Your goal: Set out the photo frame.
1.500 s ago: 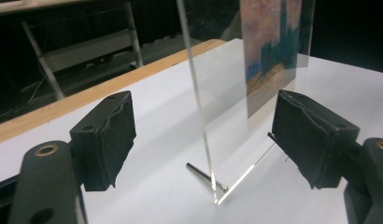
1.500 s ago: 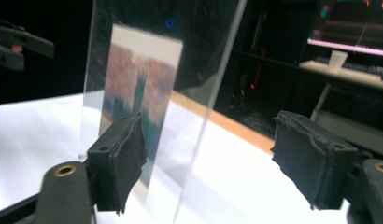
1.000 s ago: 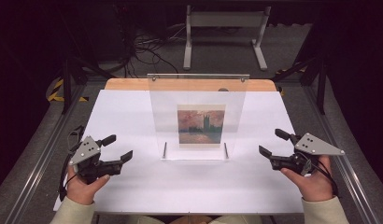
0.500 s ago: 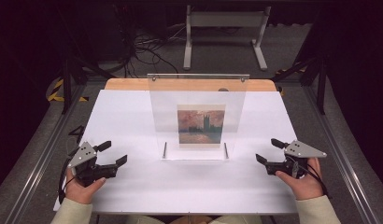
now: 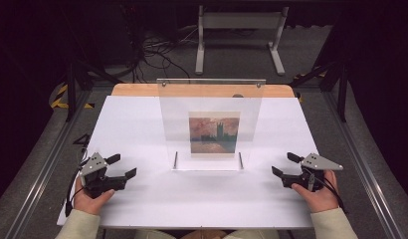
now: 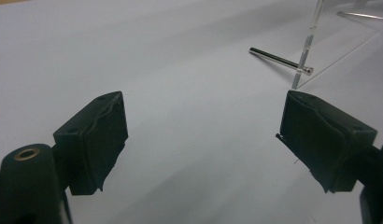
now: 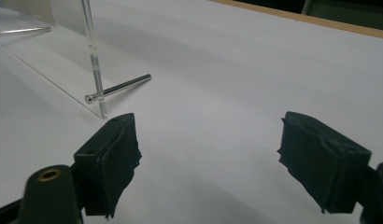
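Acrylic frame [image 5: 211, 124] upright between left gripper [image 5: 123, 166] and right gripper [image 5: 284, 164], seemingly untouched

Frame [image 5: 210, 99] mid-table [image 5: 142, 124], hand-held grippers [image 5: 117, 166] [image 5: 283, 165] either side, prob. apart.

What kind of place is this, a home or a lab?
Most likely a lab or recording studio: a white table under dark surroundings, loose cables on the floor, a metal stand behind, and a clear acrylic frame standing as a test piece.
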